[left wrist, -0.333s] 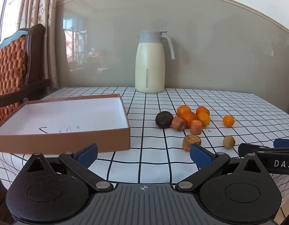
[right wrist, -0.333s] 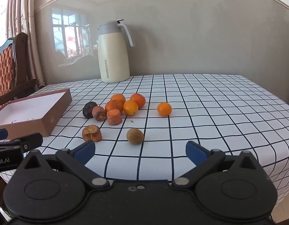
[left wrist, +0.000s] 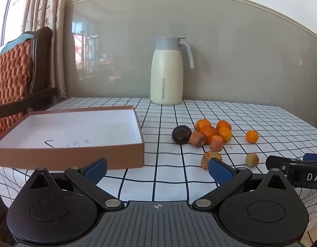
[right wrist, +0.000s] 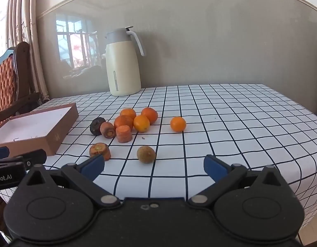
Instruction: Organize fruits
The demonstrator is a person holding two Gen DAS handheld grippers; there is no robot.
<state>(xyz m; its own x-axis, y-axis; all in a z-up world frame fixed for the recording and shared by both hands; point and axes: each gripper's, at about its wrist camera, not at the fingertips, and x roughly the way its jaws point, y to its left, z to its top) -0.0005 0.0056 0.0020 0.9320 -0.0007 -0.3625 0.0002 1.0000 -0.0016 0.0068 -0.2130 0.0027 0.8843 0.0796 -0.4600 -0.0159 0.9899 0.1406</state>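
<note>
Beyond spread right jaws, brown fruit (right wrist: pixel 146 154), untouched

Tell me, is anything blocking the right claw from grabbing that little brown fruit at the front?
Nothing visible is. The right claw is open, and the brown fruit sits alone on the checked cloth just ahead of it, with only bare cloth showing between. The nearest carrot piece lies off to the left, not touching it.

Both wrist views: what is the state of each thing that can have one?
Left hand-held gripper: open, holding nothing.
Right hand-held gripper: open, holding nothing.
Shallow brown cardboard box: open, no fruit inside.
Cream thermos jug with grey lid: upright, lid on.
Round brown fruit: lying loose on the checked tablecloth.
</note>
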